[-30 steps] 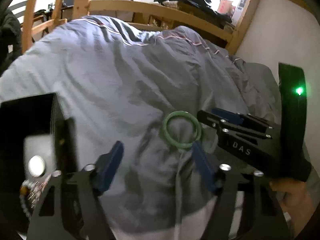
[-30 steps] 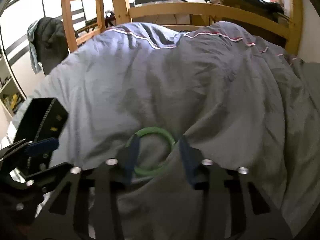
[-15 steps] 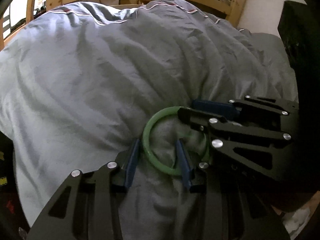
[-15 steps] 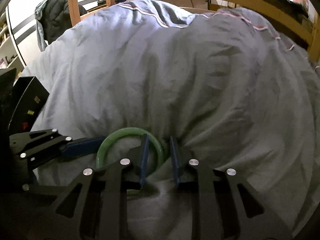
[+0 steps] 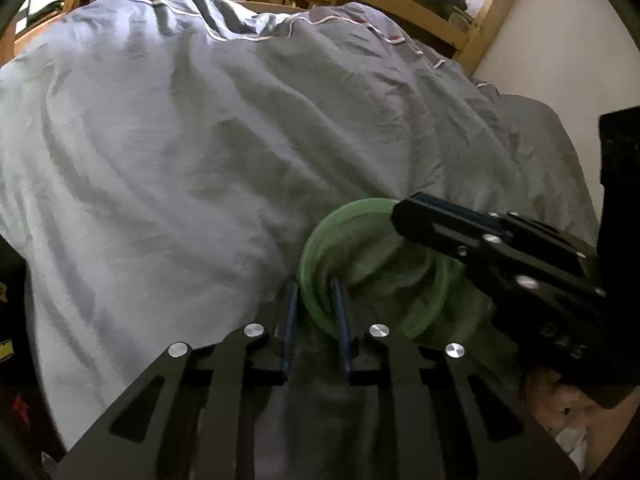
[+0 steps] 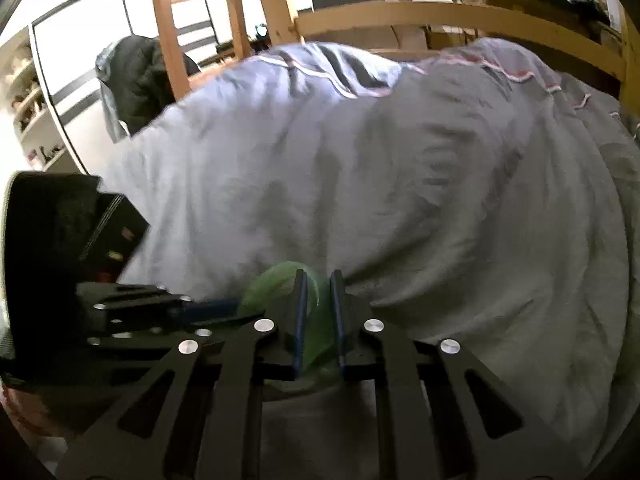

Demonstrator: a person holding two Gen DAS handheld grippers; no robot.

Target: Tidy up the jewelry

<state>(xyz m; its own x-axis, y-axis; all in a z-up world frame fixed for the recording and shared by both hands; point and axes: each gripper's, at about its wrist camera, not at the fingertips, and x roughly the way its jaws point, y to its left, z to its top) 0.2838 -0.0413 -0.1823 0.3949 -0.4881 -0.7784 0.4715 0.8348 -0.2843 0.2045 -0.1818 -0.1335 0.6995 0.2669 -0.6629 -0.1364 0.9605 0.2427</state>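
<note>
Green bangle lies on the grey duvet, near its front slope, w/ both grippers on it at once.

L gripper: jaws closing, nearly together, bangle's near-left rim between the blue pads. R gripper: jaws all but shut, pinching the bangle rim on the opposite side; in L view it comes in from the right across the ring.

Why two grips: prob. soft bedding lets a thin ring sink and tip, so one side gets steadied while the other gets a firm hold for the lift. Judgement only.

Black box sits left of the bangle at the duvet edge, likely the jewelry's destination.

Vs a second ago: L jaws then stood wide, well short of the bangle; now down on it. R jaws then straddled the rim loosely; now tight. Bangle looks tilted up off the duvet, blurred.
</note>
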